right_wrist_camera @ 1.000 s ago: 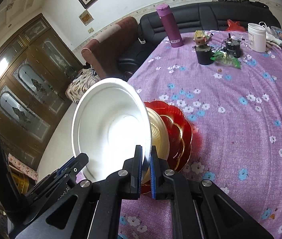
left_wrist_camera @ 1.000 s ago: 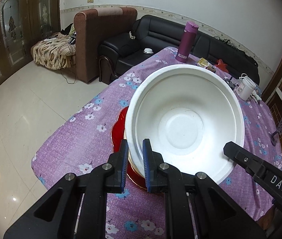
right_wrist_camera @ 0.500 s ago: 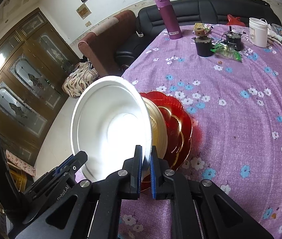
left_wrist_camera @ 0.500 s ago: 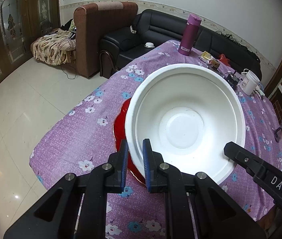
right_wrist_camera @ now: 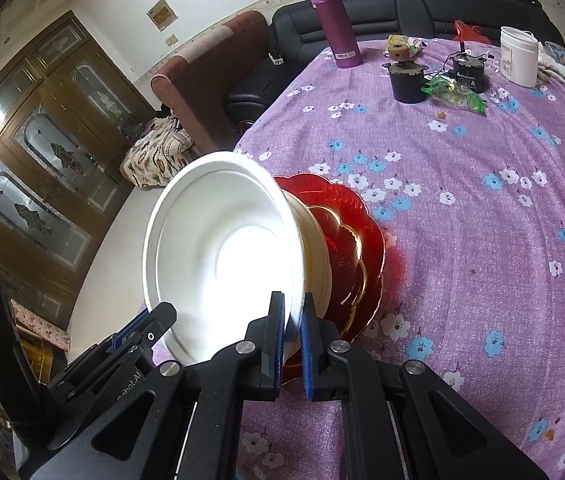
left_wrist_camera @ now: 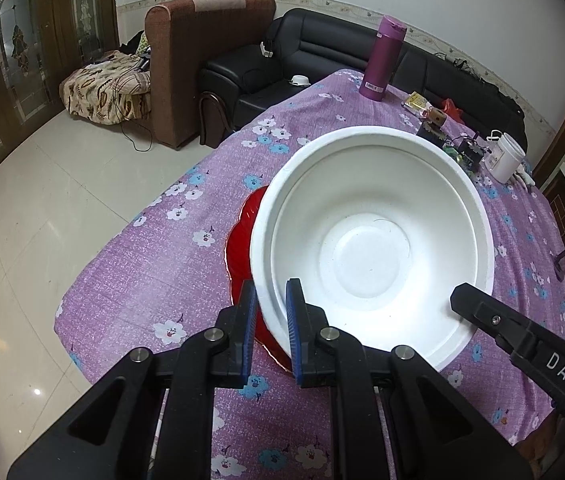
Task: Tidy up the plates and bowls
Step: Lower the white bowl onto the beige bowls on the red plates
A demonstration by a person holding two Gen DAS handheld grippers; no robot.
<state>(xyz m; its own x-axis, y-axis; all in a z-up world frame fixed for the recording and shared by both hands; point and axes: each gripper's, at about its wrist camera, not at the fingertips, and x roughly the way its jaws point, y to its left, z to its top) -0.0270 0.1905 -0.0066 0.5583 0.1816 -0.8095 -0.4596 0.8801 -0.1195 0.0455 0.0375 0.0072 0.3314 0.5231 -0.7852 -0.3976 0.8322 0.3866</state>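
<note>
A large white bowl (left_wrist_camera: 370,240) is held by its rim between both grippers, above a red scalloped plate (left_wrist_camera: 240,248) on the purple flowered tablecloth. My left gripper (left_wrist_camera: 269,314) is shut on the bowl's near-left rim. My right gripper (right_wrist_camera: 292,320) is shut on the opposite rim; its finger shows in the left wrist view (left_wrist_camera: 494,320). In the right wrist view the white bowl (right_wrist_camera: 222,256) is tilted, with a cream bowl (right_wrist_camera: 316,256) under it on the red plate (right_wrist_camera: 354,248). The left gripper's fingers (right_wrist_camera: 142,324) show at the lower left.
At the table's far end stand a purple flask (left_wrist_camera: 384,60), a white jar (left_wrist_camera: 504,158), black motor-like parts (right_wrist_camera: 406,80) and a green packet (right_wrist_camera: 456,94). The table edge (left_wrist_camera: 130,232) drops to tiled floor at left. Sofas (left_wrist_camera: 282,68) stand beyond.
The bowl, held by both grippers, has risen a little above the red plate and drawn back slightly; both grips are unchanged.
</note>
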